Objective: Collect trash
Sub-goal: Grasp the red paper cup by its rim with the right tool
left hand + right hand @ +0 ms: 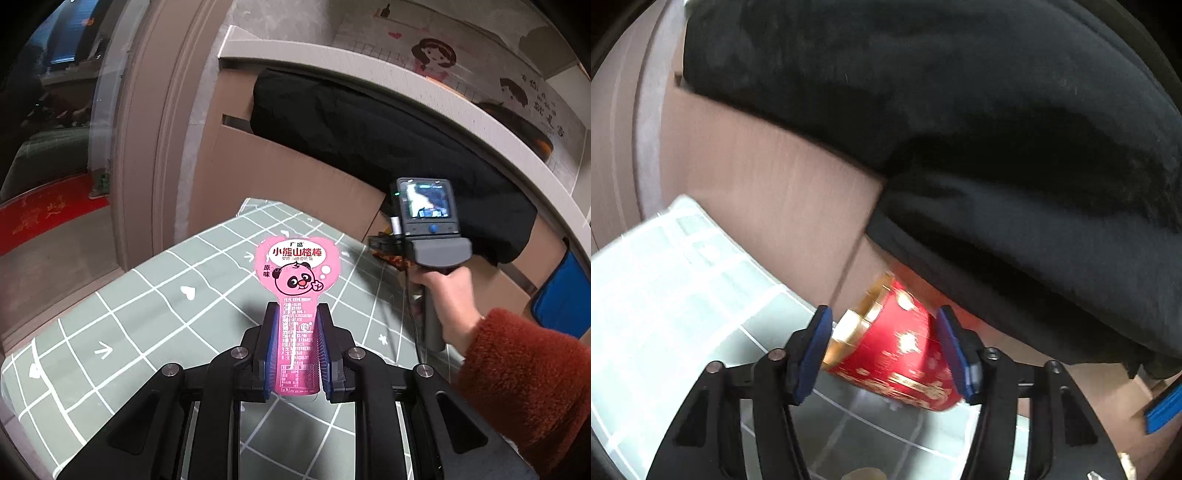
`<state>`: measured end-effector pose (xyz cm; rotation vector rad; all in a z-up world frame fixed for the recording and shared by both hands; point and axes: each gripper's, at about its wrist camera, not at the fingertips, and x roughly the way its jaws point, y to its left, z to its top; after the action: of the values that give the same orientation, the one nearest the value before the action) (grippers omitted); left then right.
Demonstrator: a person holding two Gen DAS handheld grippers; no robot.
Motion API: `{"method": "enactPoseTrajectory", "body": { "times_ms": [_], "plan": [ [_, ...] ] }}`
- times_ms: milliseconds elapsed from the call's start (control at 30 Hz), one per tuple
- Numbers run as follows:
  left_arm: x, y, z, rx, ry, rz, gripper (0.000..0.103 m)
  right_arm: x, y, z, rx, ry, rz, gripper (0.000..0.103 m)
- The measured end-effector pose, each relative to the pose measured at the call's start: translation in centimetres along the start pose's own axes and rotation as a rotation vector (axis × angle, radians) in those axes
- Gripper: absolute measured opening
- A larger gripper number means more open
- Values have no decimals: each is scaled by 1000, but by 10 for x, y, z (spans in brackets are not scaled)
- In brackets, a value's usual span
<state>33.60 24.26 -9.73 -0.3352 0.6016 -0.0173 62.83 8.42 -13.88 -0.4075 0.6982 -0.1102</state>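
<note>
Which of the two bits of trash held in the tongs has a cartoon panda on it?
The flat pink plastic wrapper in the left tongs; the right tongs hold a red-and-gold paper cup.

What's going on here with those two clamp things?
A person is clearing trash off a table covered with a green checked cloth, using a handheld gripper in each hand. The left gripper is shut on a pink snack wrapper with a panda on it, held above the cloth. The right gripper has a red and gold paper cup between its fingers at the table's far edge, beside cardboard boxes draped with black fabric. That view is blurred.
</note>
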Motion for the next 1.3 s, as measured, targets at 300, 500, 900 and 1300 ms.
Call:
{"method": "enactPoseTrajectory", "body": {
  "times_ms": [300,500,900,1300],
  "plan": [
    [-7,-19,-6,4,43,-23,20,-43,-84,-44,130,28,138,18],
    [-15,-48,-6,30,45,-56,20,-87,-134,-78,166,15,215,5],
    [-31,-123,-12,119,41,-77,20,-172,-204,-139,202,-41,445,5],
    [-15,-126,-18,127,77,-31,20,-99,-171,-145,76,20,347,35]
  ]
}}
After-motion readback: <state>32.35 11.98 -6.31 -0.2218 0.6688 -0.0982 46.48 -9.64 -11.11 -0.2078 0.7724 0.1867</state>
